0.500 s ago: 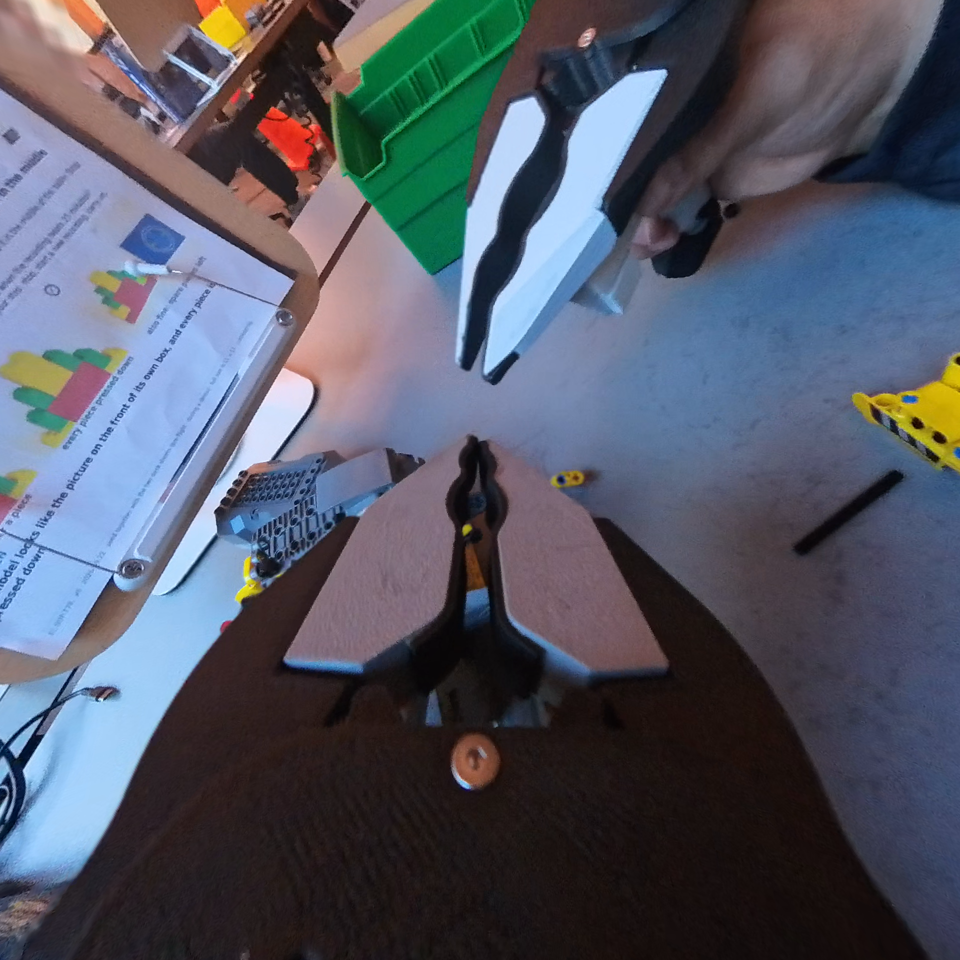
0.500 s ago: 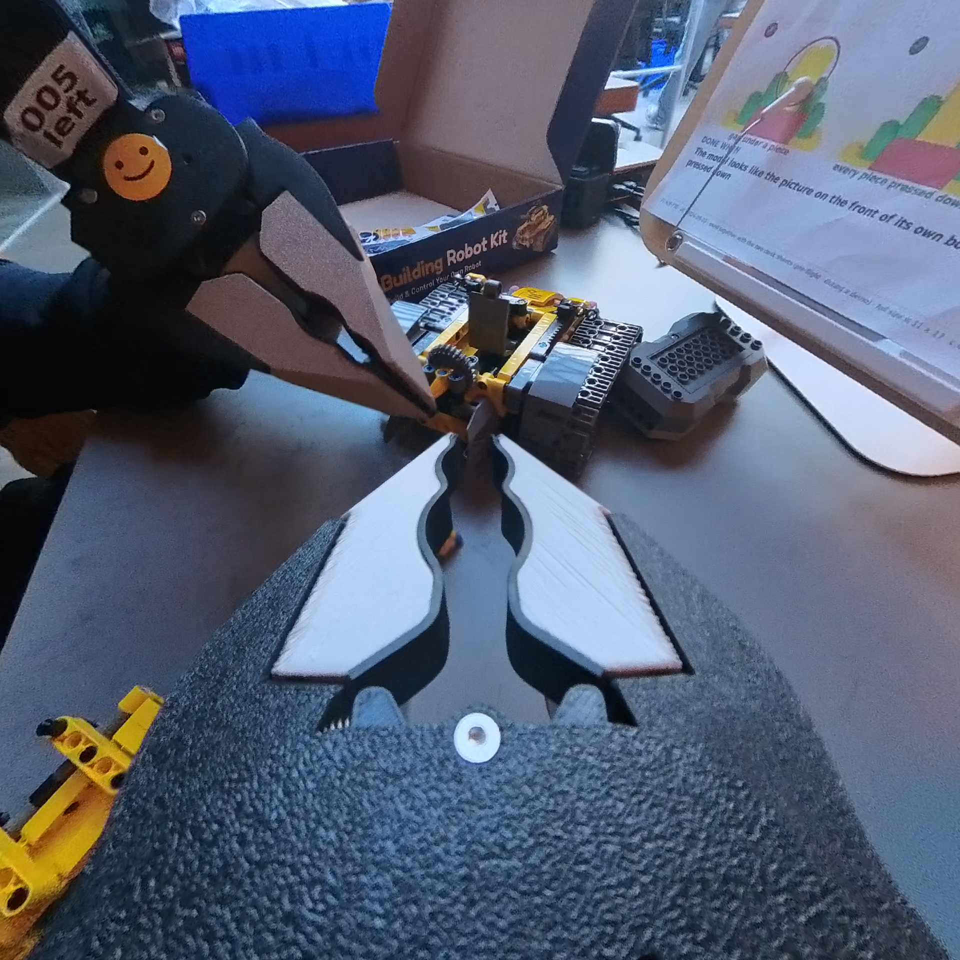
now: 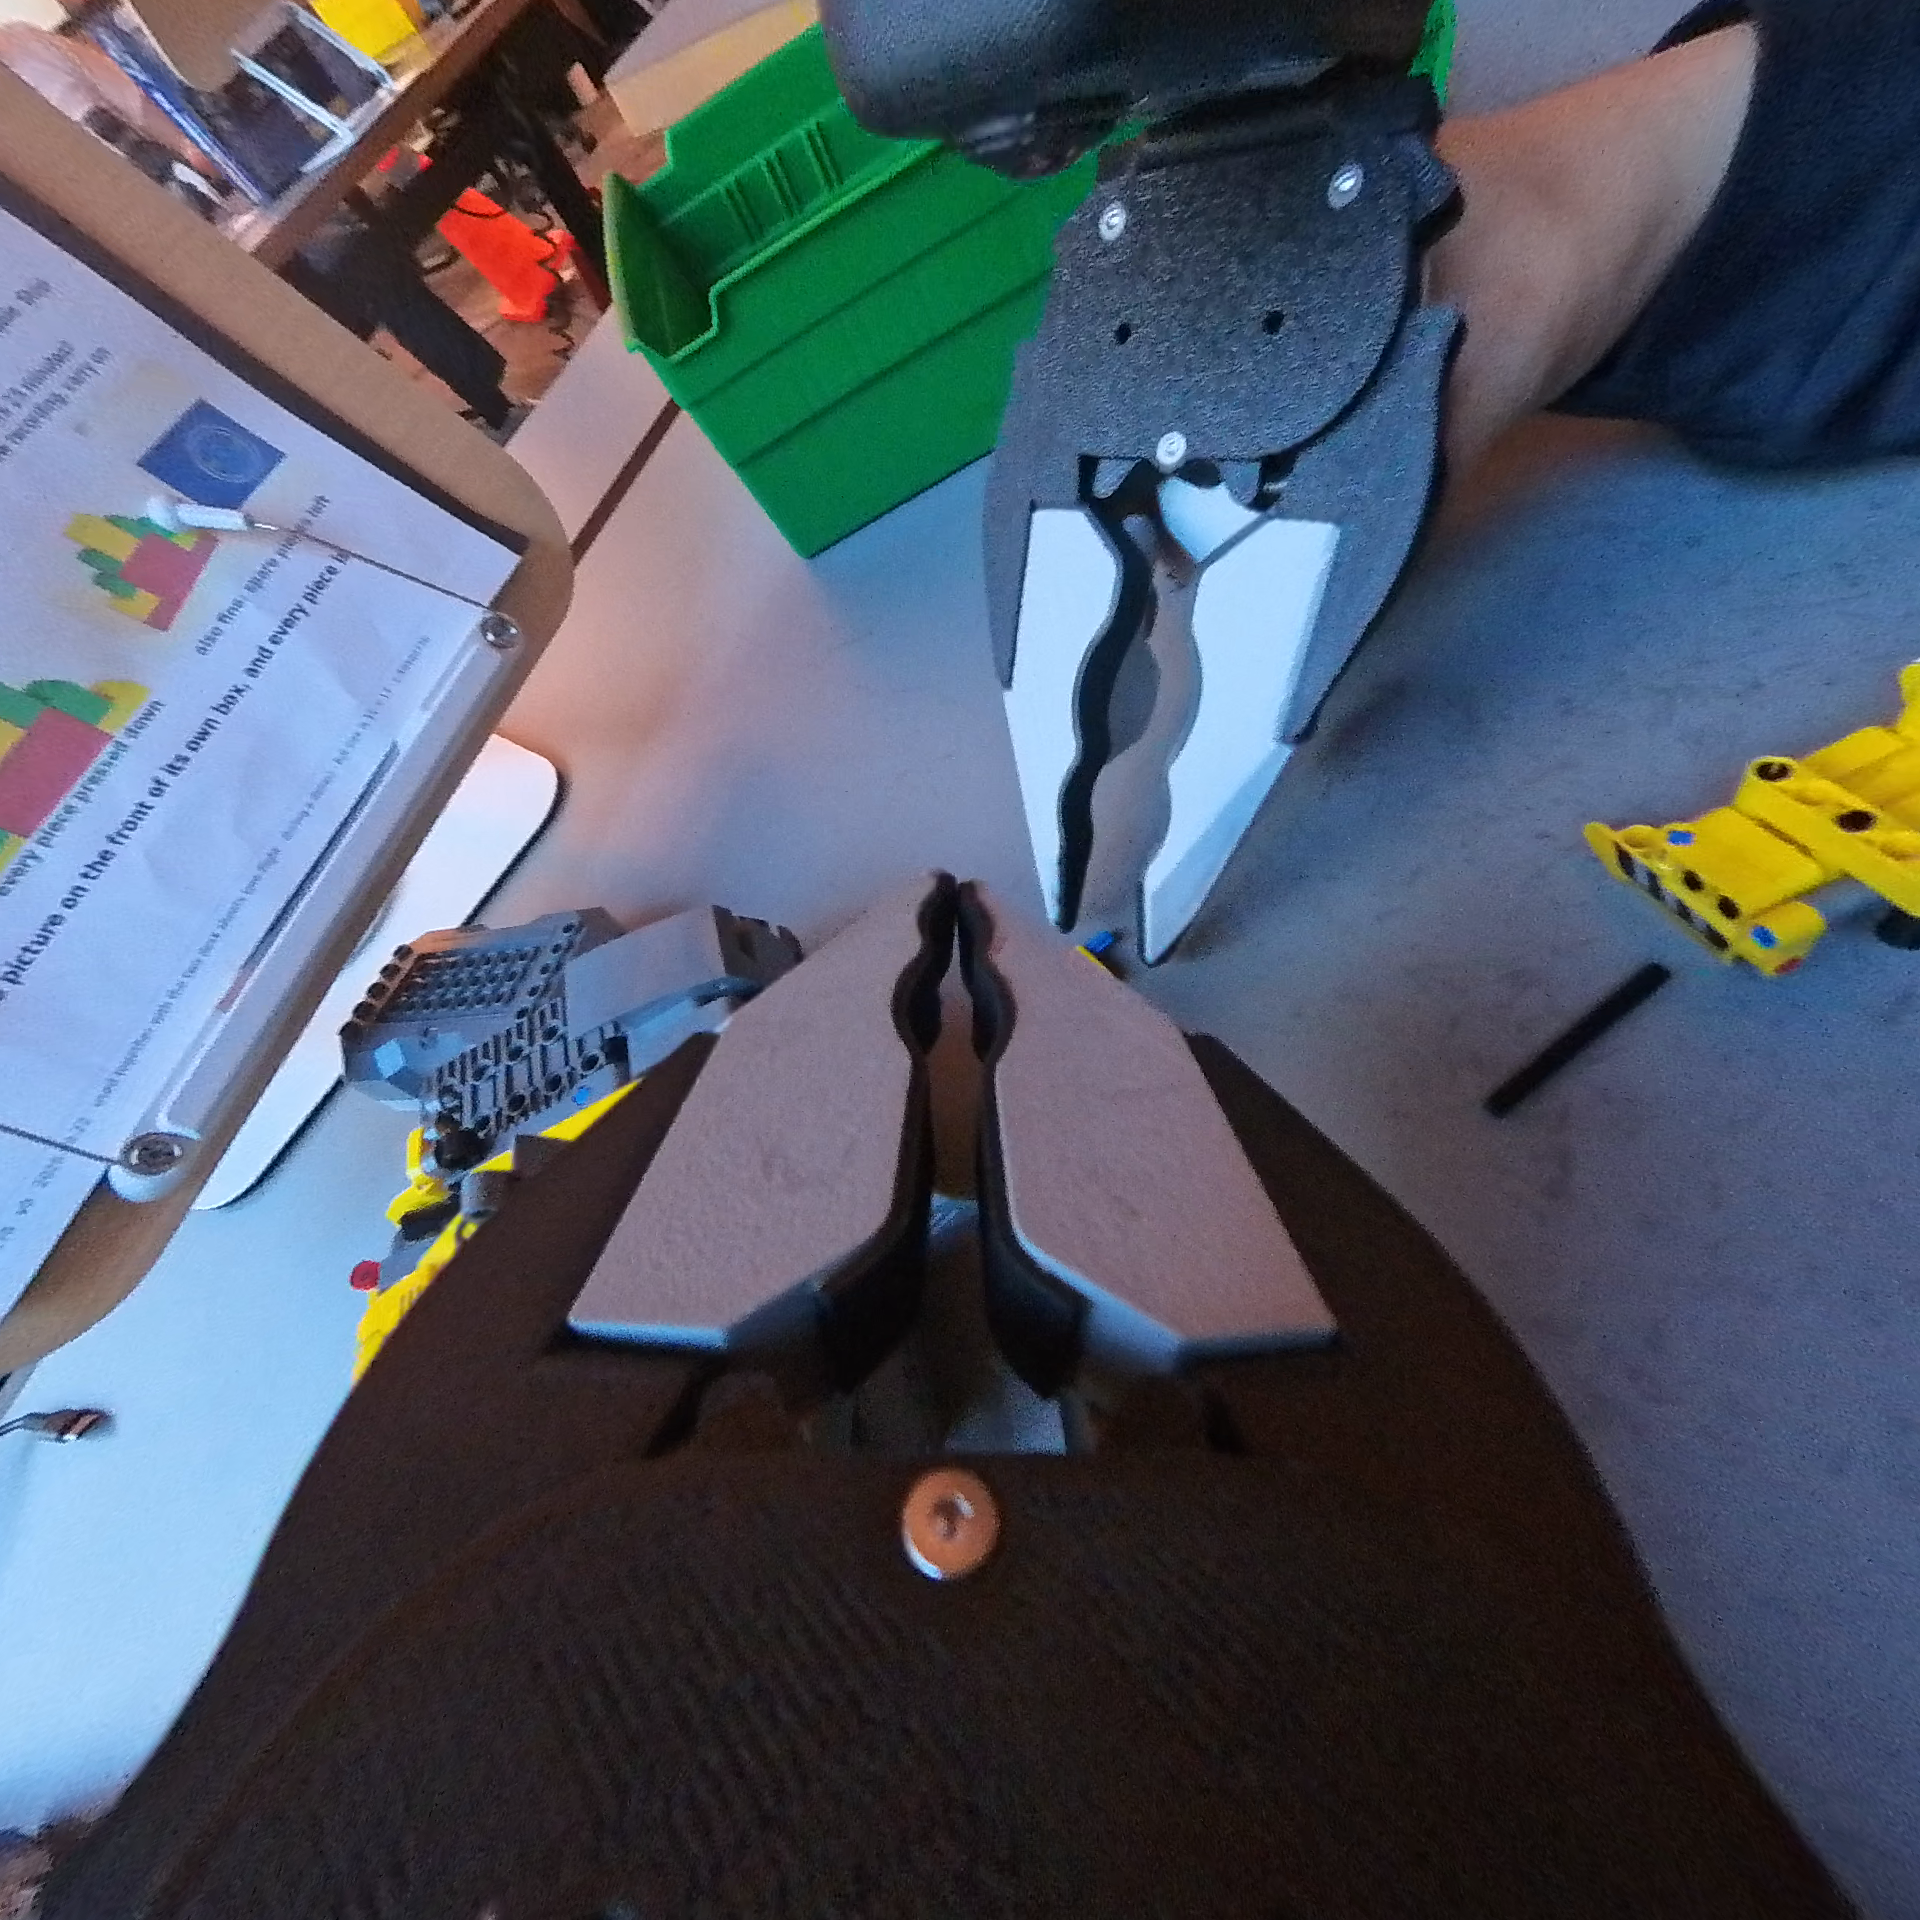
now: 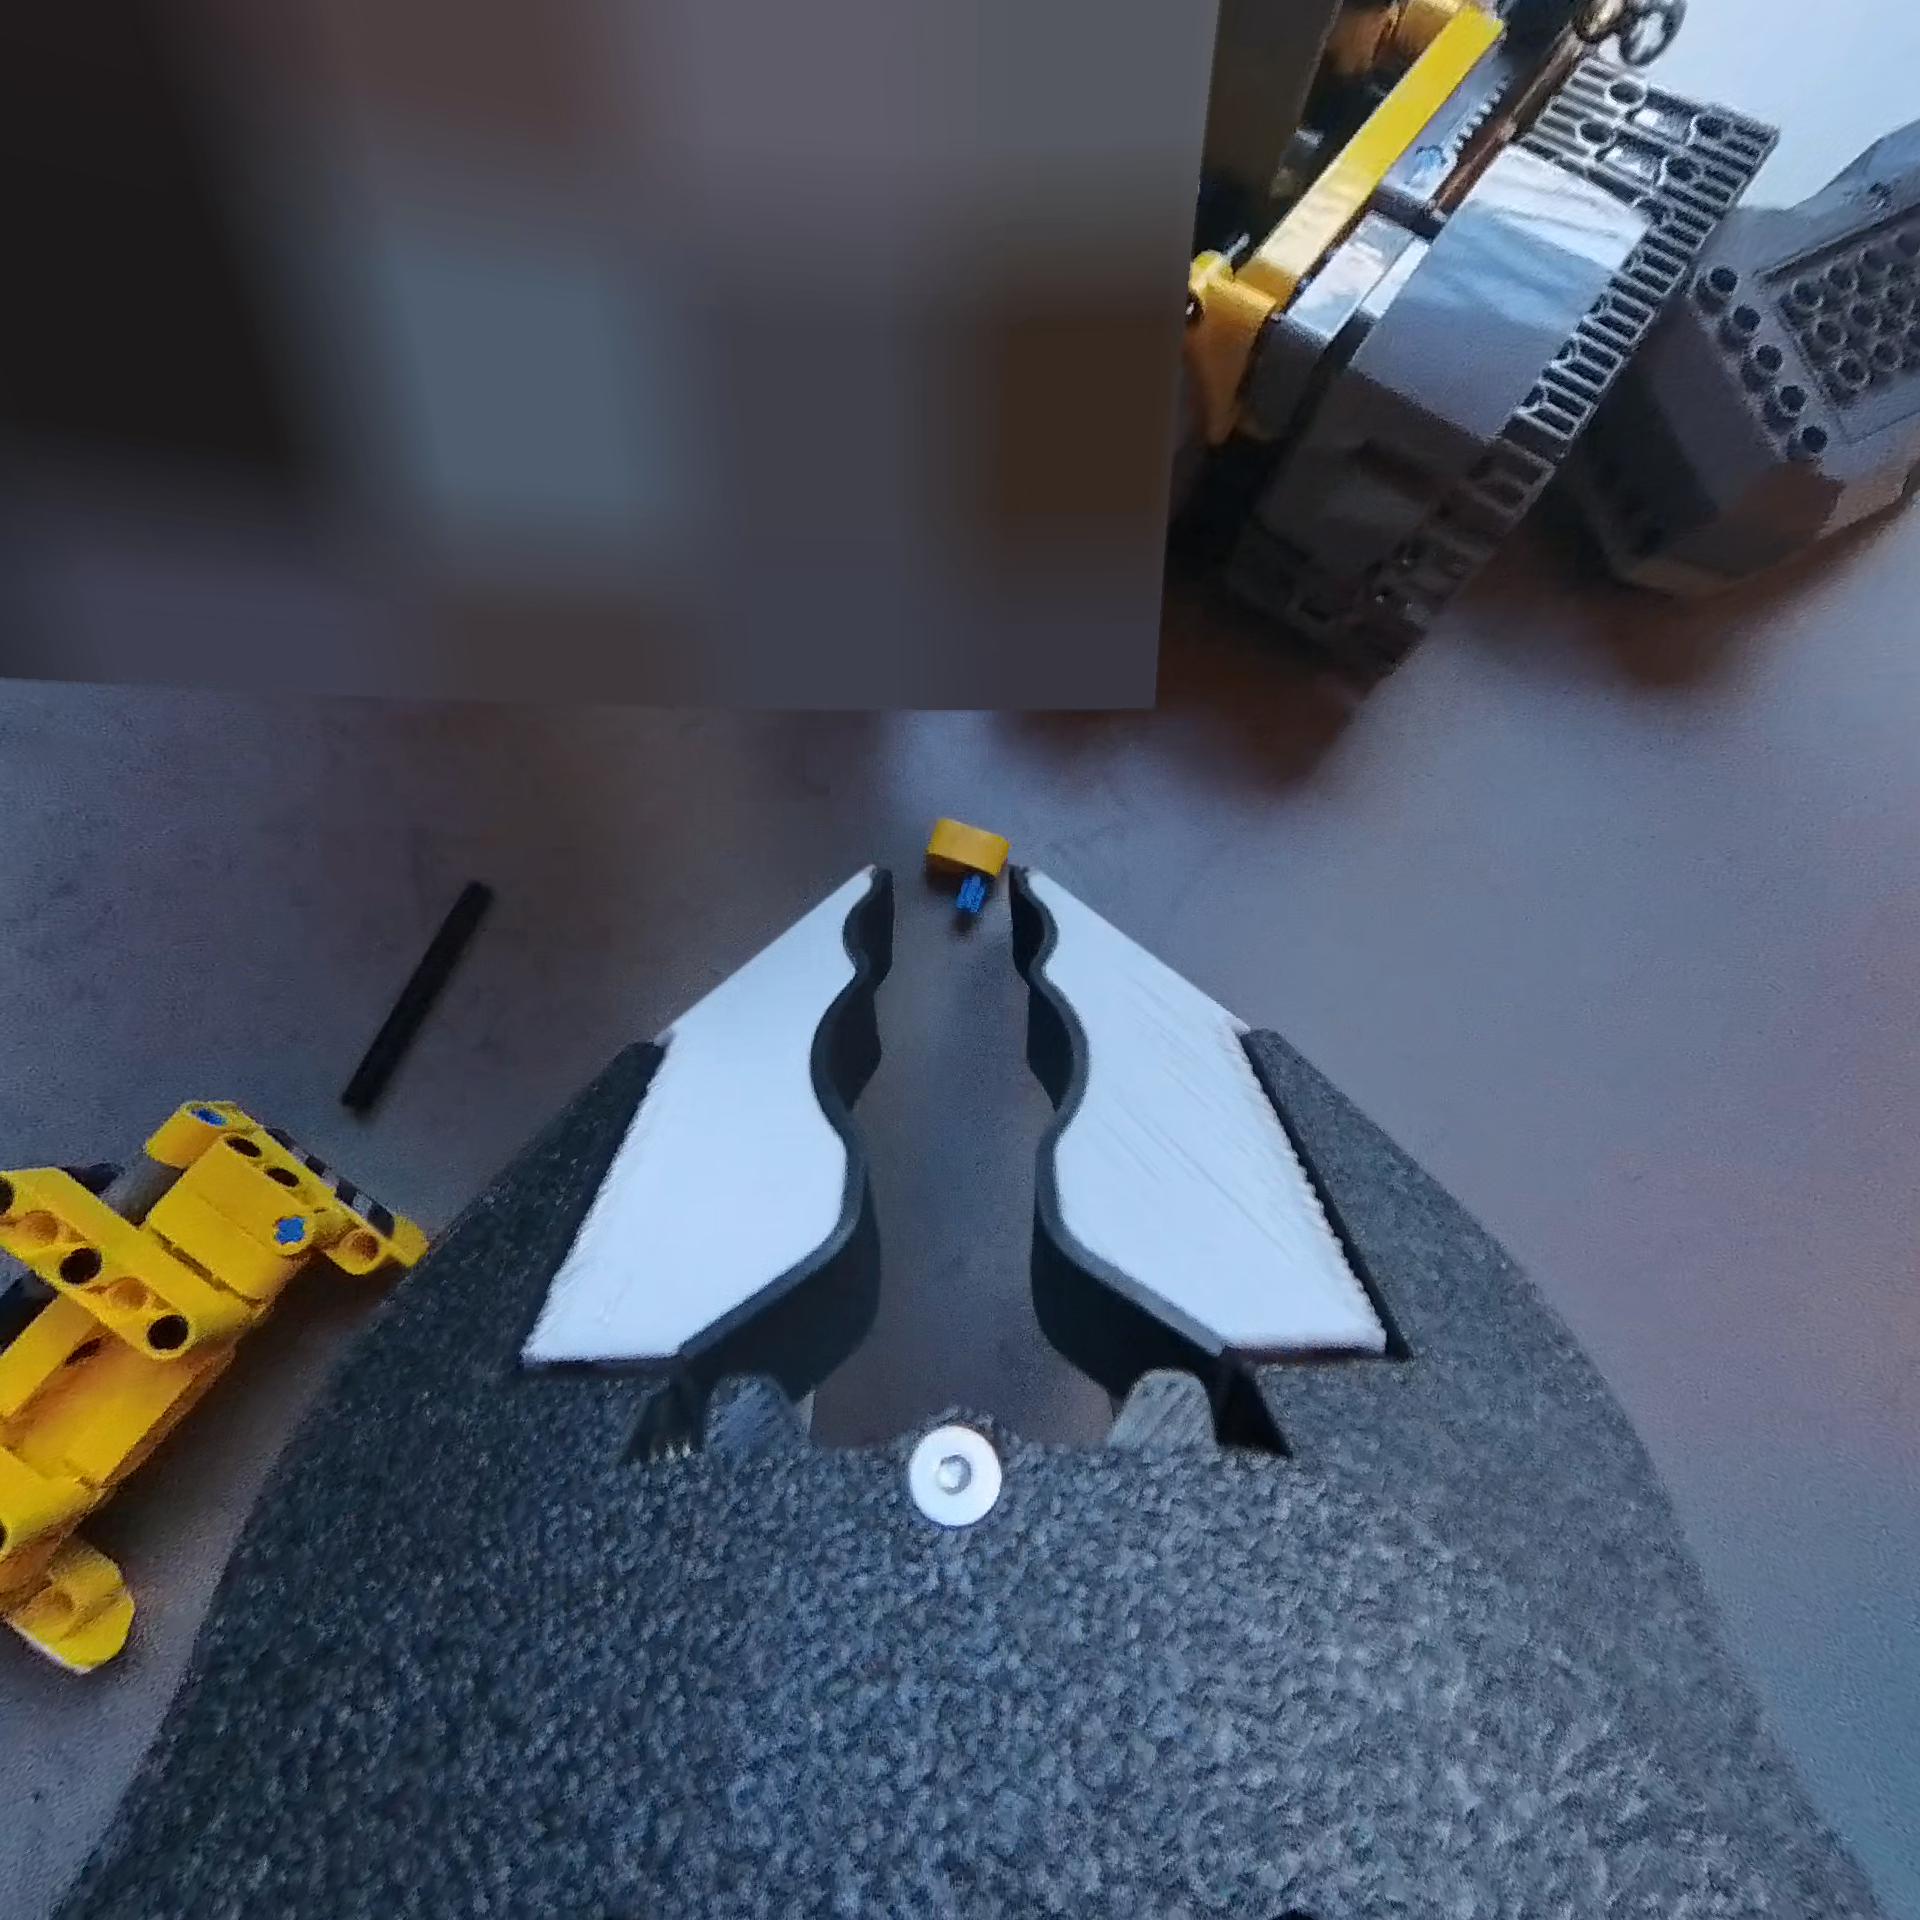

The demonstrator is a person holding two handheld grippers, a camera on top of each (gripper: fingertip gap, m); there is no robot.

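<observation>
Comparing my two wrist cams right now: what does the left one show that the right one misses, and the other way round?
Only the left wrist view shows the green bin, the instruction board and the shut left gripper.

Only the right wrist view clearly shows the small yellow piece with its blue pin, lying on the table just ahead of the open right gripper.

Both show the right gripper, the tracked model, the black rod and the yellow assembly.

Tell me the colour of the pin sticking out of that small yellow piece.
Blue pin; clearest in the right wrist view.
</observation>
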